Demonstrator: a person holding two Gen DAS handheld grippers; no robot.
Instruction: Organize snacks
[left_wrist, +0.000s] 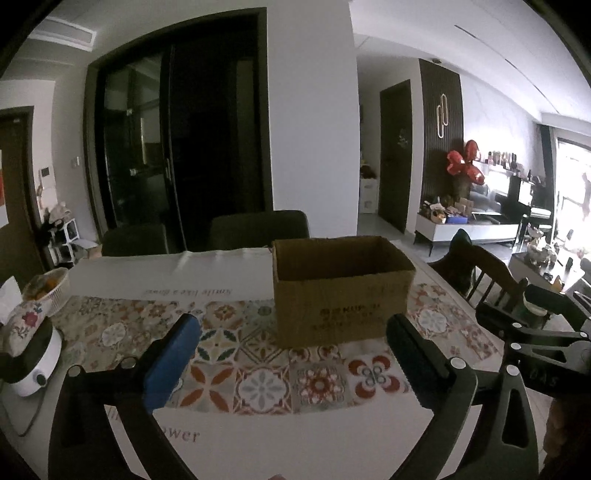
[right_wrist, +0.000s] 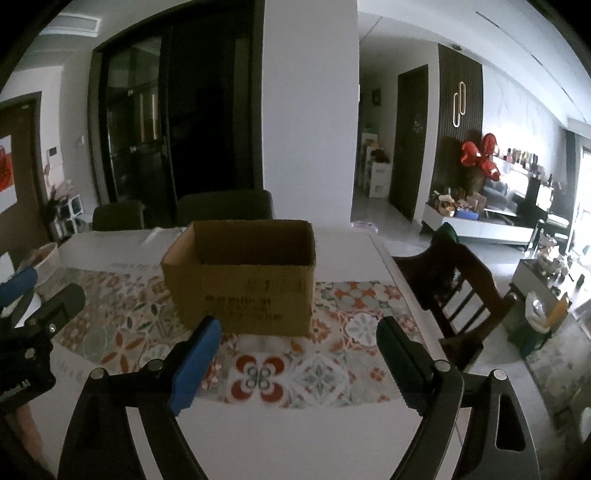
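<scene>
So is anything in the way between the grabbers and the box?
No, nothing visible. Only bare patterned tablecloth lies between the open left gripper, the open right gripper and the box.

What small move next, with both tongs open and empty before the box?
Probably turn to find the snacks: none show on the table. Both the left tongs and right tongs are open and empty, and the cardboard box stands open-topped, its inside hidden.
</scene>
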